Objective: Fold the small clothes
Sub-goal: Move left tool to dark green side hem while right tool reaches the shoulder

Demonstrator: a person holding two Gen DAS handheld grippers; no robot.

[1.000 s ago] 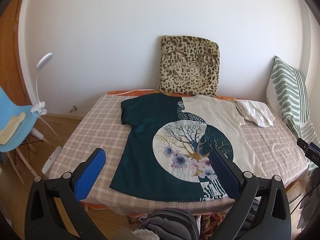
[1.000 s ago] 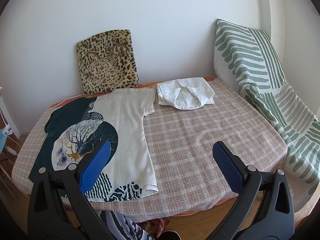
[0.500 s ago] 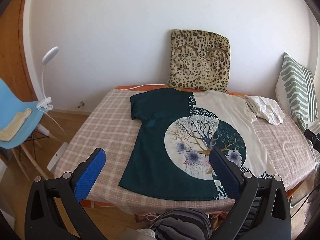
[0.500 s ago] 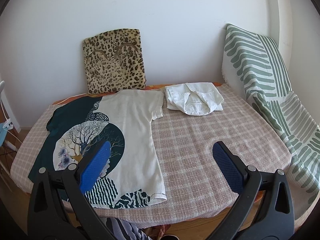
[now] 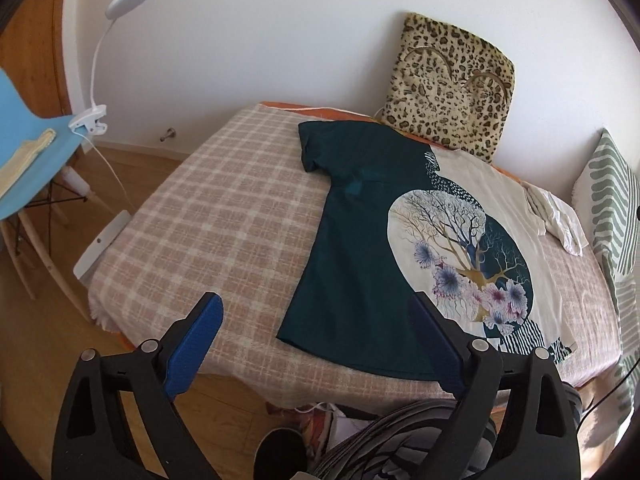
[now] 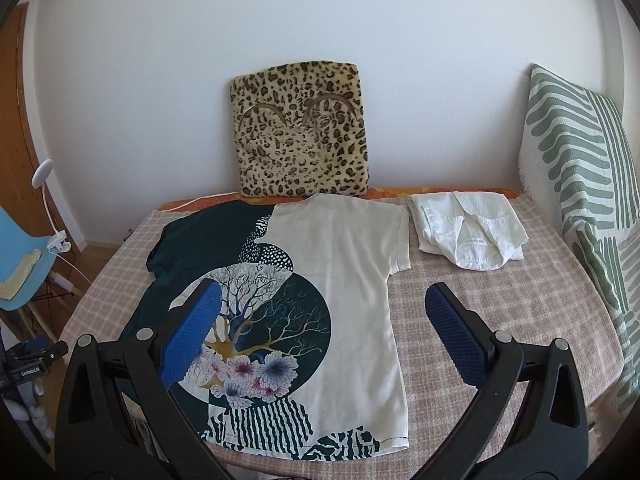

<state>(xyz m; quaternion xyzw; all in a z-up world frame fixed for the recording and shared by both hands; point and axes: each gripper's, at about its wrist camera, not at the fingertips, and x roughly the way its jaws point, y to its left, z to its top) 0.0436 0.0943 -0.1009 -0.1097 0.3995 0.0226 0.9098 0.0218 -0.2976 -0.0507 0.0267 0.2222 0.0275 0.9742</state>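
Observation:
A T-shirt (image 5: 360, 260), half dark teal and half cream with a tree-and-flower print, lies flat on the checked bed cover (image 5: 220, 220). My left gripper (image 5: 316, 306) hovers over the near edge of the bed. Its jaws are closing, and nothing is gripped. The shirt's dark hem corner shows below and between the blue pads. In the right wrist view the same T-shirt (image 6: 352, 280) fills the middle. My right gripper (image 6: 323, 290) stands open above its printed front without touching it. A crumpled white shirt (image 6: 468, 232) lies to the right of the cream sleeve.
A leopard cushion (image 6: 300, 132) leans on the wall behind the shirt. A green-striped pillow (image 6: 580, 160) bounds the bed's right side. Left of the bed stand a blue chair (image 5: 24, 160) and a clip lamp (image 5: 96, 116). A person's striped clothing (image 5: 400, 440) is at the near edge.
The left gripper has swung left and dropped toward the bed's near-left part, its pads slightly closer together. The right gripper has shifted left, and the T-shirt now lies centred between its fingers.

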